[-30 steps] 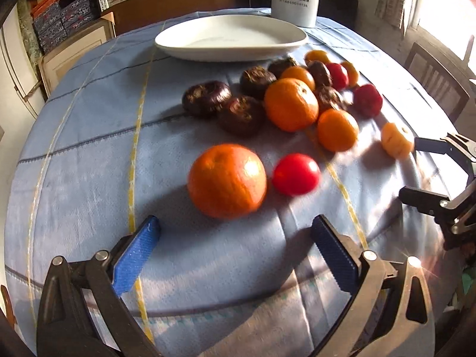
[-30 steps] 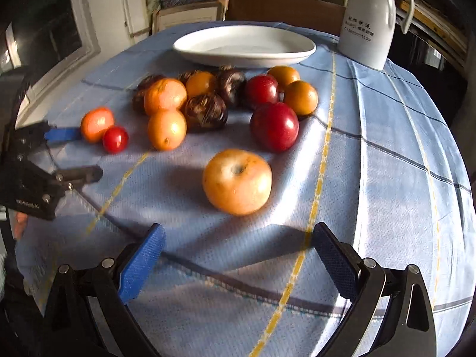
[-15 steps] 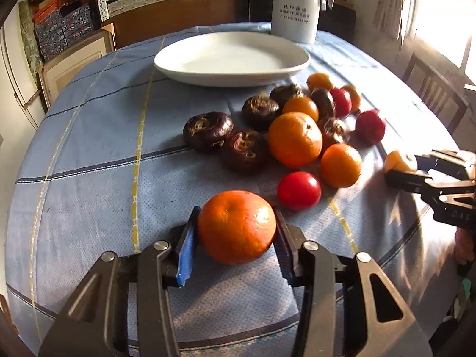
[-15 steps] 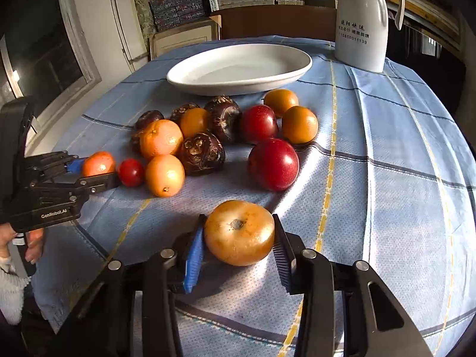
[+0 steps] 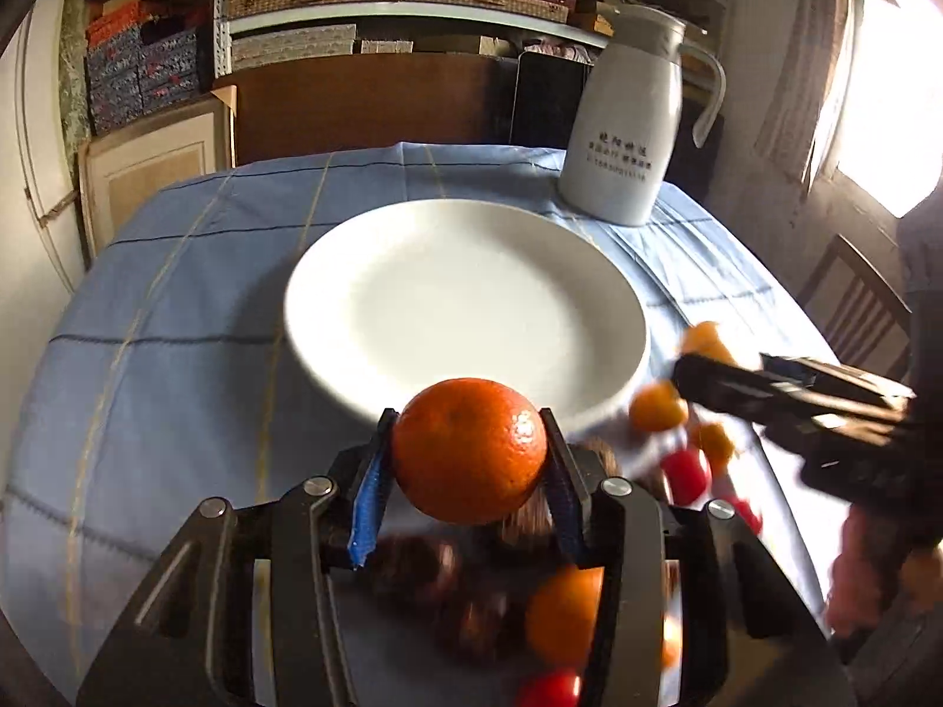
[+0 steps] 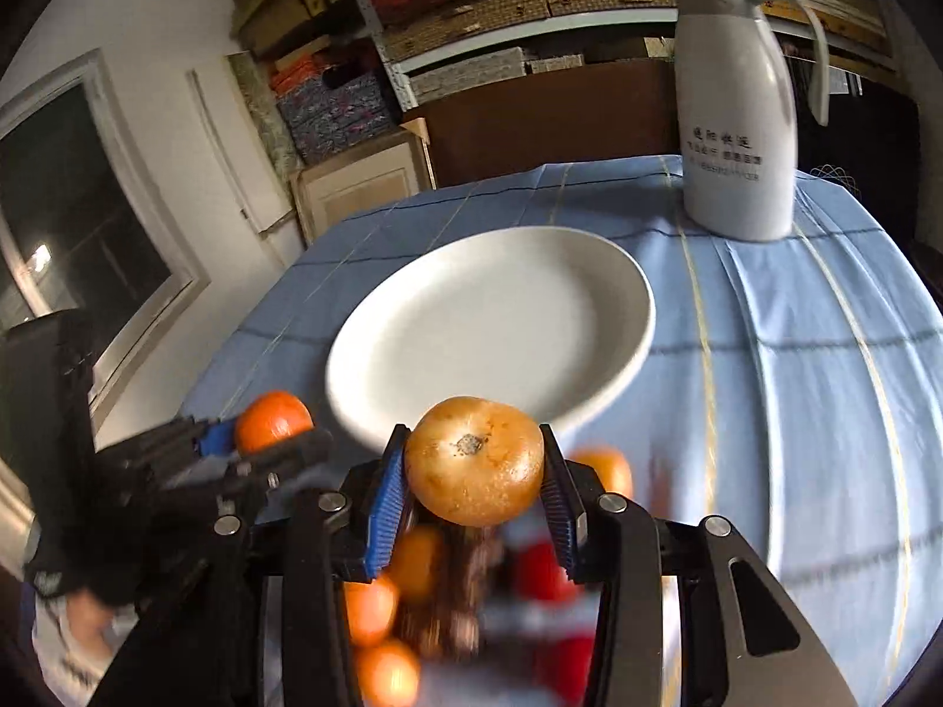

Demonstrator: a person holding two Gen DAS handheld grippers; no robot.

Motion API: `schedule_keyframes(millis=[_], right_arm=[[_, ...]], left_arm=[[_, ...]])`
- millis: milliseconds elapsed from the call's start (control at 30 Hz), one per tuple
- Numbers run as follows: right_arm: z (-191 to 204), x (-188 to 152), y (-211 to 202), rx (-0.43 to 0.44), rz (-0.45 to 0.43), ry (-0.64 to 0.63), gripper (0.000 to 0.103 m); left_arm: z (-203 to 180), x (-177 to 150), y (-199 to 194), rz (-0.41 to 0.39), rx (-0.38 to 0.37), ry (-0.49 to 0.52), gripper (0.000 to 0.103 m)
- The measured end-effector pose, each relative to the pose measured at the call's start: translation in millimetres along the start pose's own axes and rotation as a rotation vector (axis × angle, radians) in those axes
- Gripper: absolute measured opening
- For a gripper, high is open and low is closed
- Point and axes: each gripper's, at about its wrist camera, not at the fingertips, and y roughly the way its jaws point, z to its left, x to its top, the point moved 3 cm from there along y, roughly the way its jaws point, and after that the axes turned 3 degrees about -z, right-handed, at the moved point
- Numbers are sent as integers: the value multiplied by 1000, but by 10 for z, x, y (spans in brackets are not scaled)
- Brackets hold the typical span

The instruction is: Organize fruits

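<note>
My left gripper [image 5: 468,459] is shut on a large orange [image 5: 470,451] and holds it in the air just short of the near rim of the empty white plate [image 5: 465,300]. My right gripper [image 6: 474,477] is shut on a yellow-orange round fruit [image 6: 473,461], also lifted, near the plate's [image 6: 492,330] front rim. The left gripper with its orange [image 6: 272,421] shows at the left of the right wrist view. The right gripper [image 5: 790,389] shows at the right of the left wrist view. The other fruits lie blurred below both grippers.
A white thermos jug [image 5: 633,118] stands behind the plate at the back right, also in the right wrist view [image 6: 739,112]. A pile of oranges, red fruits [image 5: 683,468] and dark brown fruits [image 6: 465,595] lies on the blue checked tablecloth [image 5: 177,318]. A chair [image 5: 854,306] stands at the right.
Both grippers, shut on their fruits, have lifted off the cloth and moved forward over the fruit pile toward the plate, which is now much nearer.
</note>
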Motion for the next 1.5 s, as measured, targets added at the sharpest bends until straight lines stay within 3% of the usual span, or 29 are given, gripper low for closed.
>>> schedule_keyframes(millis=[67, 133, 167, 233, 267, 467, 533, 700, 833, 1167, 1267, 1367, 1500], right_arm=[[-38, 84, 255, 1, 29, 14, 43], [-98, 125, 425, -16, 34, 31, 44], [-107, 116, 450, -17, 25, 40, 45], [-162, 104, 466, -9, 11, 54, 59], [-180, 97, 440, -6, 7, 57, 61], [-252, 97, 257, -8, -61, 83, 73], [-290, 66, 239, -15, -67, 108, 78], [-281, 59, 137, 4, -98, 127, 78], [-263, 85, 93, 6, -115, 109, 79], [-320, 49, 57, 14, -106, 118, 81], [-348, 13, 17, 13, -108, 128, 84], [-376, 9, -11, 14, -113, 137, 84], [-427, 4, -18, 9, -105, 147, 84]], left_arm=[[7, 97, 160, -2, 4, -9, 56], [61, 164, 304, -3, -5, -33, 60], [95, 180, 346, -5, -11, -48, 68], [176, 148, 393, -11, -22, -76, 78], [201, 141, 405, -10, -32, -79, 82], [328, 112, 351, -38, -3, -112, 91], [334, 97, 396, -50, 31, -108, 92], [397, 151, 613, -54, 70, -136, 92], [476, 155, 463, -65, 9, -168, 92], [303, -279, 222, 7, 6, -50, 92], [187, -376, 204, 29, 0, 6, 83], [129, -418, 218, 44, -6, 30, 83], [181, -421, 309, 61, -37, 1, 79]])
